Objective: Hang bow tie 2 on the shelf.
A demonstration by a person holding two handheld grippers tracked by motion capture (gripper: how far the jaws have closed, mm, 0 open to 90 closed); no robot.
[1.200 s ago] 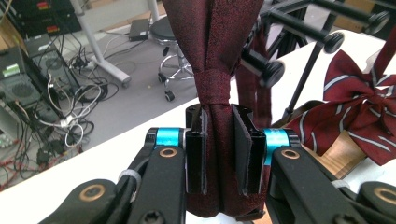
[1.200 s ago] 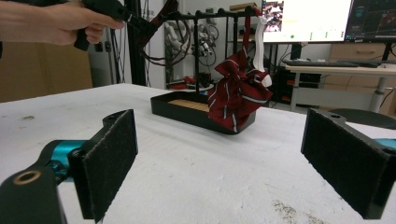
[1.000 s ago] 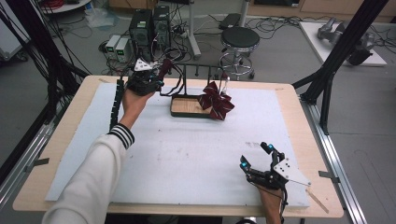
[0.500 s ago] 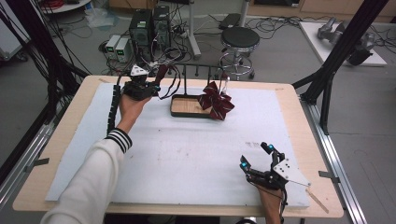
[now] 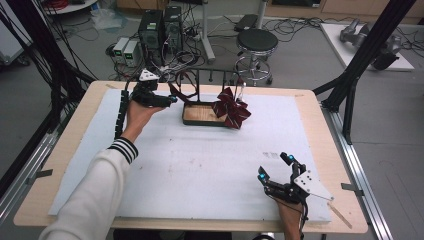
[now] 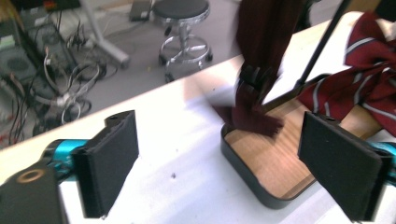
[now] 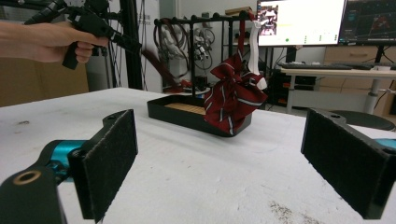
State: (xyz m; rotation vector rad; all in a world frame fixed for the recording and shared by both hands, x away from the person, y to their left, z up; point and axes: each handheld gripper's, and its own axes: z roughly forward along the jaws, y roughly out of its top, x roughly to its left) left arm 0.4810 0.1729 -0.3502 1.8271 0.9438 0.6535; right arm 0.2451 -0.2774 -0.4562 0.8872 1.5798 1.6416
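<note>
The left gripper [image 5: 167,100] is held up near the back left of the table [image 5: 320,115], just beside the rack [image 5: 210,75]. Its jaws have just been opening, and now they stand wide apart with nothing between them. In the left gripper view, a dark red tie [image 6: 257,70] hangs down from the rack just ahead of the jaws, and its blurry end dangles over the tray [image 6: 261,158]. The tray is black with a wooden floor, and it sits at the foot of the rack on the white mat [image 5: 200,165]. A second tie [image 5: 231,107], red with pale stripes, hangs bunched up at the right end of the rack and droops over the tray's right edge. The right gripper [image 5: 276,169] rests low at the front right of the table, well apart from the rack. Its jaws are open too, and they hold nothing.
</note>
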